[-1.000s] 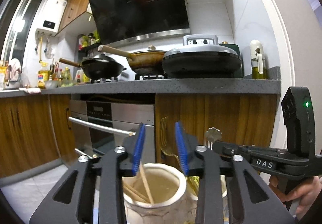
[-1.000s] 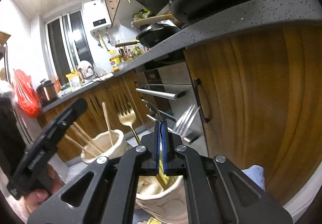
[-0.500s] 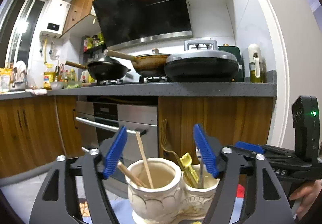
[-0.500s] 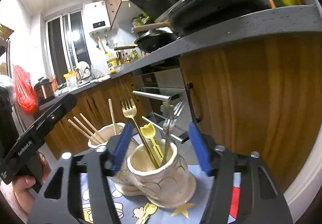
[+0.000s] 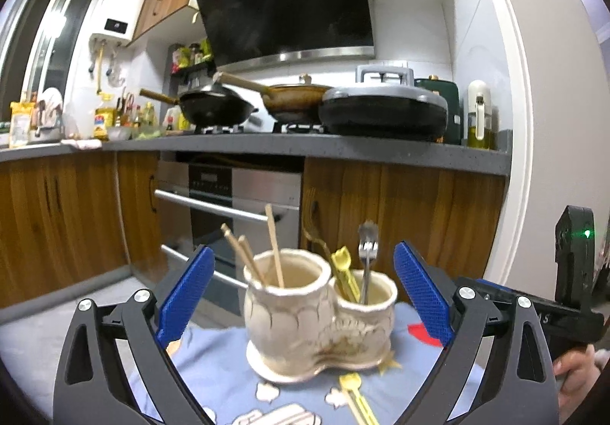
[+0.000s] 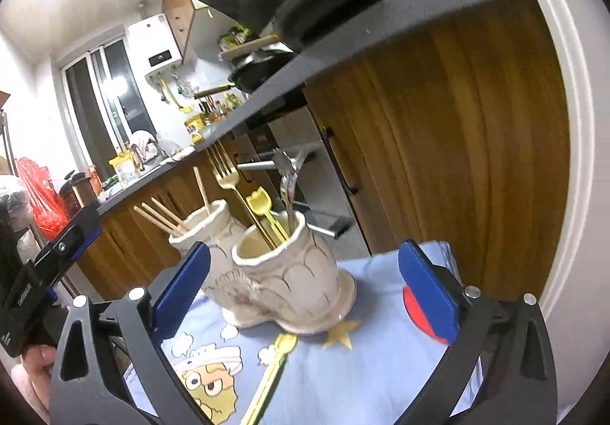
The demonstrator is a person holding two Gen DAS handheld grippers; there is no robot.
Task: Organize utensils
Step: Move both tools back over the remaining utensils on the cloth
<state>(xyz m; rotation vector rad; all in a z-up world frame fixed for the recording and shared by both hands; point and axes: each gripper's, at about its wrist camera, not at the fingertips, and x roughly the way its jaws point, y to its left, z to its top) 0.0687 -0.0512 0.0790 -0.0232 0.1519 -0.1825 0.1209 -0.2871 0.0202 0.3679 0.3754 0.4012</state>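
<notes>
**Both grippers opening, nothing held, in front of the utensil holder**

Nearest to me in the left wrist view, my left gripper (image 5: 301, 291) has its blue fingers (image 5: 187, 289) spreading wide, still opening, with nothing pressed between them. In the right wrist view my right gripper (image 6: 303, 291) is opening the same way and grips nothing; its blue fingers (image 6: 429, 295) stand clear of the holder on either side.

Just beyond the fingers, a yellow plastic spoon (image 6: 268, 375) lies flat on the blue cartoon-print cloth (image 6: 343, 383) covering the desk, its bowl almost touching the holder's base.

The cream ceramic double-cup utensil holder (image 5: 316, 314) stands upright on the cloth. Its larger cup holds wooden chopsticks (image 5: 251, 253), leaning. Its smaller cup holds a gold fork (image 6: 225, 173), a silver fork (image 5: 368, 245) and a second yellow spoon (image 5: 341, 259), all handle down.

Behind the desk are wooden kitchen cabinets (image 5: 400, 211) and a steel oven front (image 5: 236, 196). On the grey counter (image 5: 305, 148) above sit a black wok (image 5: 217, 110), a brown pan (image 5: 297, 99) and a lidded electric griddle (image 5: 383, 108), under a dark range hood (image 5: 286, 1).
</notes>
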